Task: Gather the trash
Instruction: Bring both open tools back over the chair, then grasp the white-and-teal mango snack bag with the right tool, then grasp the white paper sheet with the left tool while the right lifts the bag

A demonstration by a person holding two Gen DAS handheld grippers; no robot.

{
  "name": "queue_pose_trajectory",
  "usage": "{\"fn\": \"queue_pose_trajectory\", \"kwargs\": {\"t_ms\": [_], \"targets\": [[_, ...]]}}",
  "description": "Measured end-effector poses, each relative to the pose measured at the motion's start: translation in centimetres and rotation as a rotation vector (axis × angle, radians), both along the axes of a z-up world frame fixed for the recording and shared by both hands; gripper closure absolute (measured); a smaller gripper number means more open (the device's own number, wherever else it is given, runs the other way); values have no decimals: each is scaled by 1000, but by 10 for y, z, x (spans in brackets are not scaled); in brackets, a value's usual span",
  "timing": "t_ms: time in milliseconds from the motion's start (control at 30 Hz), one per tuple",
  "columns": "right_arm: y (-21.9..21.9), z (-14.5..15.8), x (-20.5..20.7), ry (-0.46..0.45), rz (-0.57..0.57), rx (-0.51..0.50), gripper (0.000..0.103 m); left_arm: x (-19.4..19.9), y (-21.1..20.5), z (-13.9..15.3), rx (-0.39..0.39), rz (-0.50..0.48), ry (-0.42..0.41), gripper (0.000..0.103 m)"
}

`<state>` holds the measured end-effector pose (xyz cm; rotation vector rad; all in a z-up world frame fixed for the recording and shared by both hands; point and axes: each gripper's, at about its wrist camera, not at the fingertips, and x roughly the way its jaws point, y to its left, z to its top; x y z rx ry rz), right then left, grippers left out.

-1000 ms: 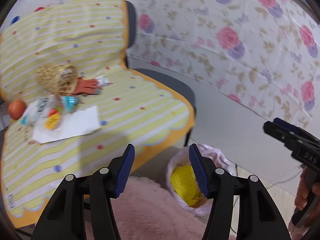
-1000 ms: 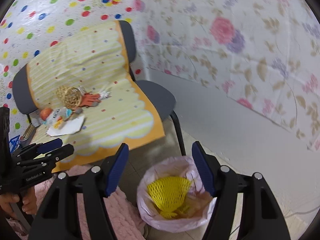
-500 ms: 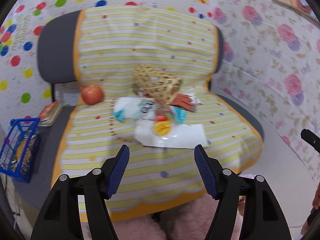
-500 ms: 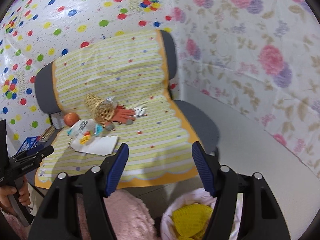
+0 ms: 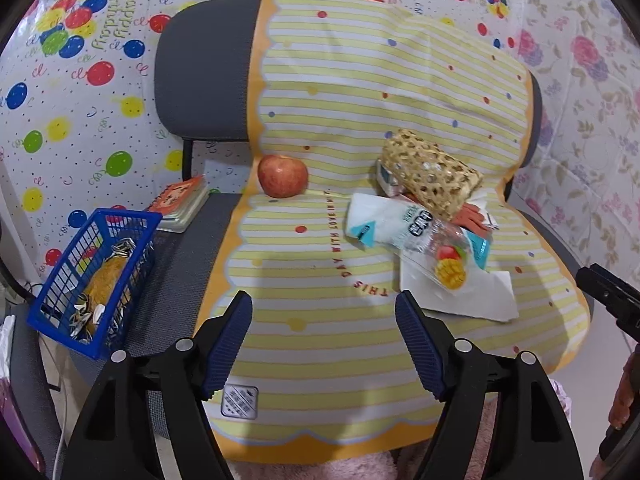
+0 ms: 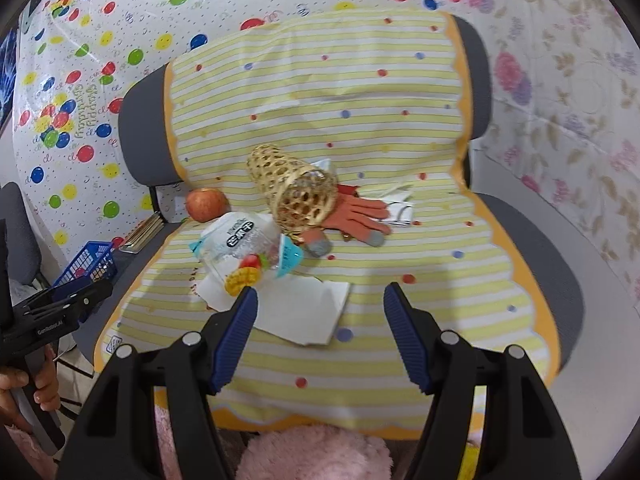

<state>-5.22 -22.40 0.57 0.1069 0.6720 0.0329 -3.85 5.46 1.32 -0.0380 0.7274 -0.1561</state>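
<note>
A clear snack wrapper with fruit print (image 5: pixel 424 240) (image 6: pixel 244 252) lies on a white paper napkin (image 5: pixel 460 292) (image 6: pixel 300 312) on the yellow striped seat cover (image 5: pixel 320 280) (image 6: pixel 400 240). A crumpled white paper (image 6: pixel 396 204) lies beside an orange glove (image 6: pixel 356 216). My left gripper (image 5: pixel 324 340) is open and empty, above the seat's front, left of the wrapper. My right gripper (image 6: pixel 320 332) is open and empty, just in front of the napkin.
A woven bamboo basket (image 5: pixel 428 176) (image 6: pixel 292 192) lies on its side behind the wrapper. A red apple (image 5: pixel 282 176) (image 6: pixel 206 204) sits at the left. A blue wire basket (image 5: pixel 96 280) and a notebook (image 5: pixel 180 200) rest on the neighbouring grey chair. Pink rug (image 6: pixel 316 456) below.
Both grippers swung up from the trash bag on the floor and now face the chair seat. The bag has left both views. Both stay open.
</note>
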Motion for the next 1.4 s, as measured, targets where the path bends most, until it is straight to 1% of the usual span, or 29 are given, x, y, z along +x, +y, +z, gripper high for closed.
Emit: {"fn": "queue_pose_trajectory", "kwargs": {"t_ms": [167, 233, 333, 400, 467, 567, 633, 667, 700, 733, 767, 800, 833, 900, 967, 1000, 1033, 1067, 1100, 1167, 1233, 1267, 1300, 1400], "targets": [[10, -19, 39, 46, 62, 35, 38, 20, -3, -10, 15, 11, 17, 28], [16, -29, 56, 75, 91, 58, 31, 30, -6, -17, 26, 14, 27, 28], [22, -43, 79, 108, 130, 92, 27, 39, -8, -25, 31, 11, 48, 28], [25, -51, 91, 132, 137, 115, 26, 43, -10, -27, 29, 5, 57, 28], [23, -61, 104, 150, 152, 165, 26, 45, -12, -29, 35, -1, 60, 28], [22, -69, 114, 158, 166, 221, 28, 44, -13, -29, 36, -6, 61, 28], [22, -71, 118, 154, 181, 254, 41, 42, -14, -28, 36, -11, 61, 28], [23, -72, 120, 155, 192, 268, 44, 42, -15, -28, 38, -14, 62, 28], [25, -72, 120, 158, 205, 284, 51, 41, -16, -28, 38, -17, 62, 28], [26, -72, 121, 159, 215, 293, 61, 39, -17, -28, 38, -22, 63, 28], [29, -70, 120, 158, 228, 301, 67, 38, -18, -28, 39, -25, 64, 28], [31, -68, 118, 156, 237, 299, 81, 38, -19, -28, 39, -28, 65, 28], [32, -64, 116, 151, 249, 298, 93, 36, -20, -27, 38, -34, 65, 28], [35, -52, 107, 114, 279, 294, 97, 33, -21, -27, 40, -39, 66, 28], [39, -26, 87, 32, 309, 259, 100, 31, -24, -28, 43, -46, 67, 28], [41, -7, 71, -32, 311, 213, 100, 30, -25, -28, 43, -51, 69, 28], [41, 5, 60, -76, 306, 173, 100, 30, -26, -28, 44, -55, 69, 28], [41, 19, 47, -126, 298, 127, 100, 30, -29, -29, 45, -62, 71, 28], [40, 35, 29, -187, 276, 59, 100, 31, -30, -30, 43, -66, 73, 28], [38, 52, 11, -249, 206, -69, 100, 32, -36, -31, 37, -80, 79, 28], [36, 60, -4, -274, 106, -231, 100, 33, -44, -32, 25, -104, 85, 28], [31, 60, -9, -271, 68, -273, 100, 34, -49, -33, 21, -117, 86, 28], [25, 60, -13, -262, 43, -287, 100, 35, -55, -33, 18, -135, 86, 28], [2, 51, -25, -215, -23, -285, 100, 40, -73, -35, 13, -195, 80, 29]]}}
